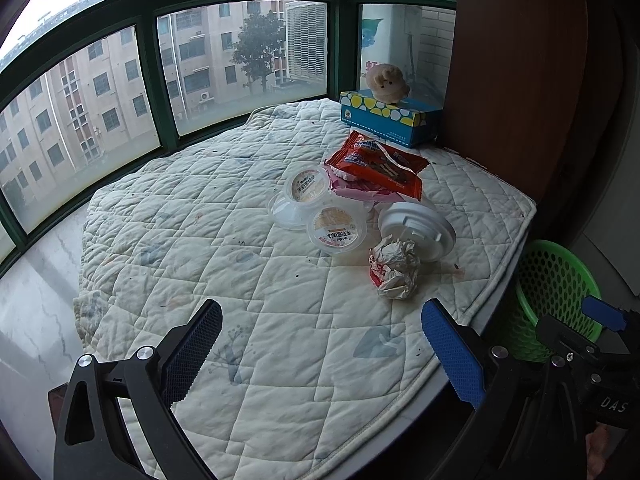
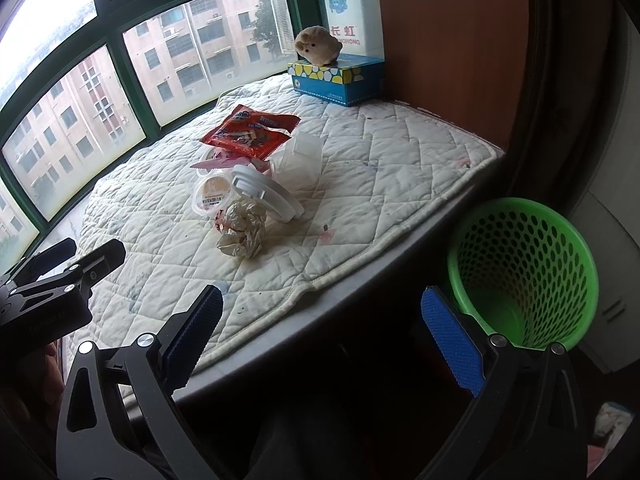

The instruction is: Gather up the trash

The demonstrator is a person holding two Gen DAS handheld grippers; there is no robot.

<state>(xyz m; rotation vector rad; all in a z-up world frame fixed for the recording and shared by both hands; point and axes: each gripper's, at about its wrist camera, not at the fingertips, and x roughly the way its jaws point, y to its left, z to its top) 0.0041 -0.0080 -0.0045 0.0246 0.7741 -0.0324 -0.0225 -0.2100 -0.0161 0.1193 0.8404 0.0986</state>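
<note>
Trash pile [image 1: 360, 200] on mat [image 1: 240, 280]; basket [image 2: 524, 272] right, below.

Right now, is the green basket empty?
Looks empty: the right wrist view looks down into the green basket and shows only bare mesh wall and bottom.

Open quilt [image 1: 240, 280] ahead of my left gripper [image 1: 322, 344]; trash pile [image 1: 360, 208] mid-quilt blocks beyond. Basket [image 2: 524, 272] mouth unobstructed by my right gripper [image 2: 322, 340]. Panel [image 2: 452, 40] walls the right.
</note>
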